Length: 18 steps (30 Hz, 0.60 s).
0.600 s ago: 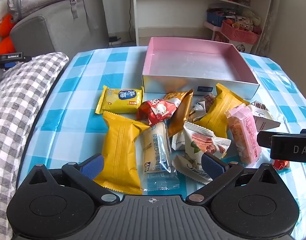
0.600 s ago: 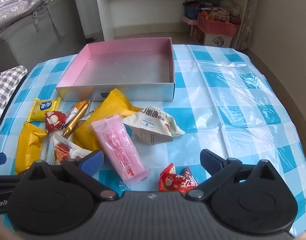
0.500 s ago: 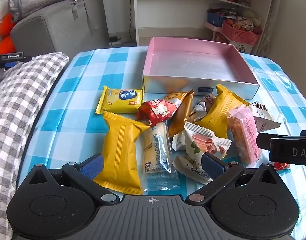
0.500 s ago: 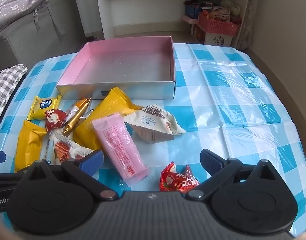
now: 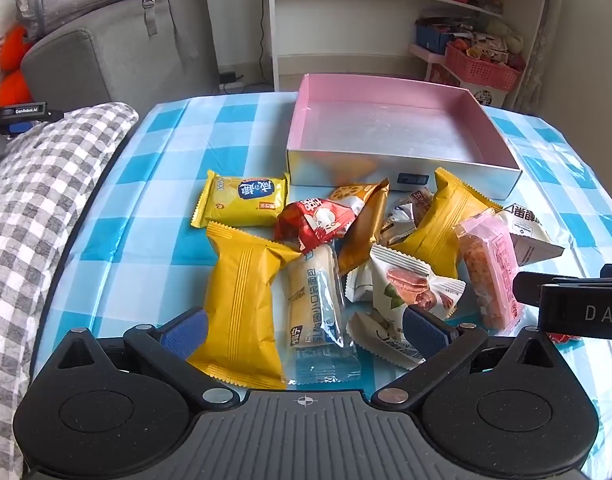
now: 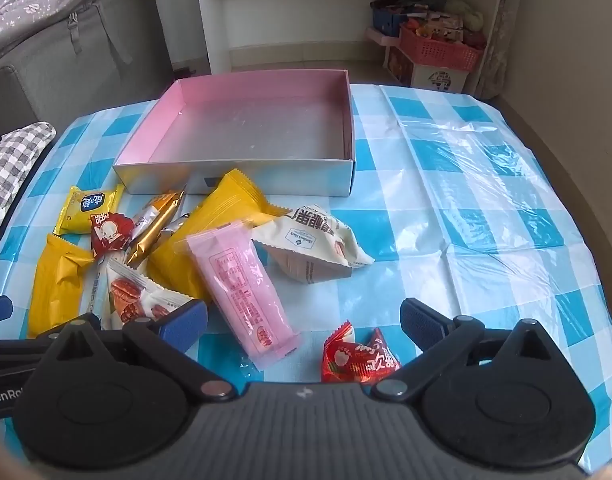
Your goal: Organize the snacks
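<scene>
Blue-and-white checked plastic covered the counter [image 6: 486, 184], and on it stood a shallow box [image 5: 402, 168] with pink inner walls and a silvery outside, nothing lying in it. The snacks were heaped just in front of the box's near wall, all of them outside it.

The left gripper [image 5: 303, 330] hung over the near edge of the heap, tilted downward, its jaws spread wide and clamped on nothing. Between its blue pads lay a long yellow packet [image 5: 241, 304] and, beside that, a clear-wrapped bread roll [image 5: 316, 300]; a white pecan packet [image 5: 412, 286] lay near the right-hand pad. Farther back were a small yellow biscuit pack [image 5: 243, 202], a red packet [image 5: 314, 220] and a gold wrapper [image 5: 364, 220].

The right gripper [image 6: 303, 324] also pointed down with its jaws wide apart and empty. A pink packet [image 6: 237, 284] reached toward the gap between them, and a small red candy wrapper [image 6: 358, 356] lay at the near edge of that gap. A cream triangular pouch [image 6: 314, 246] lay just beyond, near the box's right corner.
</scene>
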Motion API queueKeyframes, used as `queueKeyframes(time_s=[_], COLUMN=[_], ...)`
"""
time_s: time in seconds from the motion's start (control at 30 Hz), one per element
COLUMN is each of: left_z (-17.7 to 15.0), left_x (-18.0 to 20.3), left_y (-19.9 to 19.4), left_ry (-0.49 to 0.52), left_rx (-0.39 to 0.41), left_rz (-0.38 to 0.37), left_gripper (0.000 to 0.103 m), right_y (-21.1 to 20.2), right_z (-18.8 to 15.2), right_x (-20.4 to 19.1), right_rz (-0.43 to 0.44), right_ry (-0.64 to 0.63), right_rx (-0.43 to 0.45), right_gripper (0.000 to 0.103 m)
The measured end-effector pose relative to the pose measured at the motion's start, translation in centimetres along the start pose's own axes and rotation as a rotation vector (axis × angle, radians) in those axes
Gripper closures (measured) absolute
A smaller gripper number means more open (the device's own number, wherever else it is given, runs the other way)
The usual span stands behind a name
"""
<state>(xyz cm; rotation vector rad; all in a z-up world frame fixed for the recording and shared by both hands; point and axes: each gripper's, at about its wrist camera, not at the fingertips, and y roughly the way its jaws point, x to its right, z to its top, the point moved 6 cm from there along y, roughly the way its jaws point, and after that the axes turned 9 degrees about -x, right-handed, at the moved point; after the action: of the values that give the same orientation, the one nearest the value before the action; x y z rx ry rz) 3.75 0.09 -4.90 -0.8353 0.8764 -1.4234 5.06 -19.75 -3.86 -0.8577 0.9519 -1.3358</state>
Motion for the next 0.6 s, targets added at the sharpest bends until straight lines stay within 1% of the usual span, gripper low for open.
queueKeyframes(time_s=[0.6], left_z=[0.02], left_x=[-0.07], left_y=[-0.07], left_ry=[-0.006], left_rx=[0.006], left_rz=[-0.005], left_gripper=[0.0], right_y=[0.07], right_z=[-0.03], right_x=[-0.06], right_rz=[-0.005], right_ry=[-0.002], right_rx=[-0.006], right_gripper=[0.0])
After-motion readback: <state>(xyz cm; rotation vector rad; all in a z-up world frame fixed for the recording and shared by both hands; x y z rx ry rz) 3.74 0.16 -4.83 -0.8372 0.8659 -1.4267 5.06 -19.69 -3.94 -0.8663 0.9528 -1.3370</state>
